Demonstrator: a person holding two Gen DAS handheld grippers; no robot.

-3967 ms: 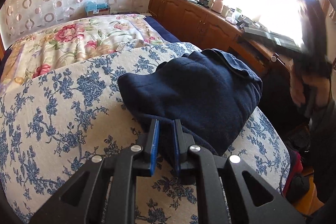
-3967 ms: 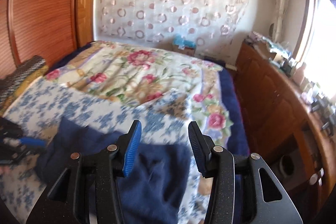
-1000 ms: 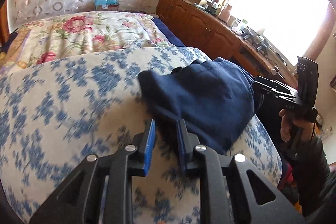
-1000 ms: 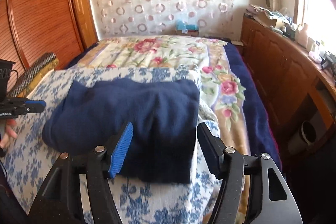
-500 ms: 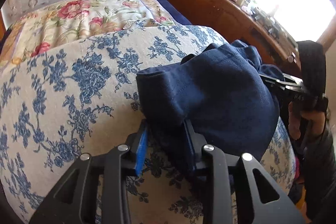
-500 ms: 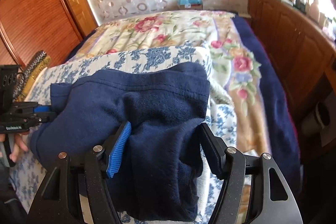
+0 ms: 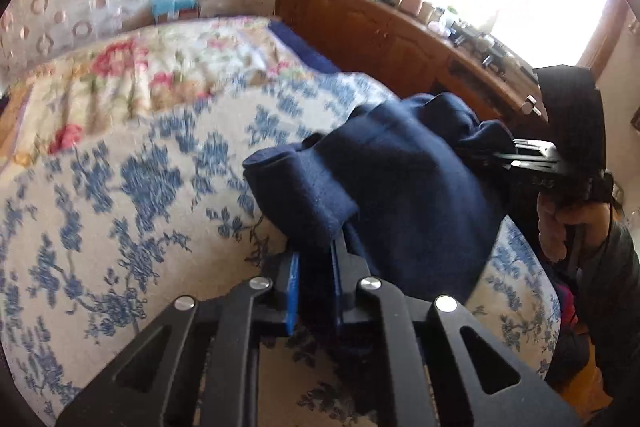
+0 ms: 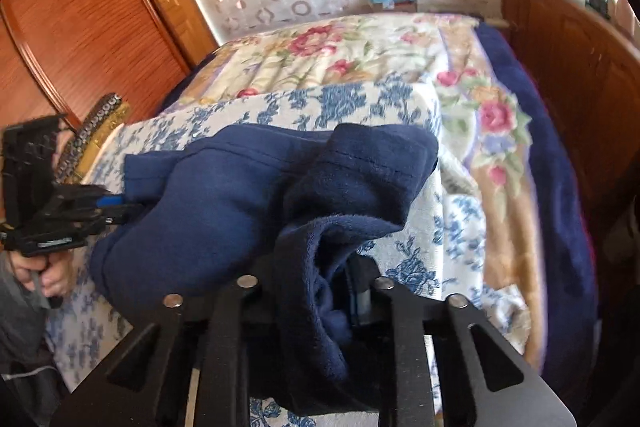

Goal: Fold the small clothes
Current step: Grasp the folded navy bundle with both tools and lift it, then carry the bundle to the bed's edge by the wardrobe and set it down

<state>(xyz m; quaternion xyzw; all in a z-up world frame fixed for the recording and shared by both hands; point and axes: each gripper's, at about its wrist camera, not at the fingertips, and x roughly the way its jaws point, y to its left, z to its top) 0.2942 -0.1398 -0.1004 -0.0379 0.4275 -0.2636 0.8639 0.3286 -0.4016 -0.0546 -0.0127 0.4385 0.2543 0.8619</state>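
Left wrist view, left gripper (image 7: 314, 259) closing its jaws on a fold of the navy garment (image 7: 404, 195), garment lying bunched on the blue-flowered quilt (image 7: 120, 195), right wrist view, right gripper (image 8: 316, 279) closing, clamping the garment's other end, cloth bulging between jaws.

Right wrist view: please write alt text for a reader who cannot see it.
The right gripper is closing on a bunched edge of a navy garment lying on a blue-flowered bedspread. At left, the left gripper grips its other end.
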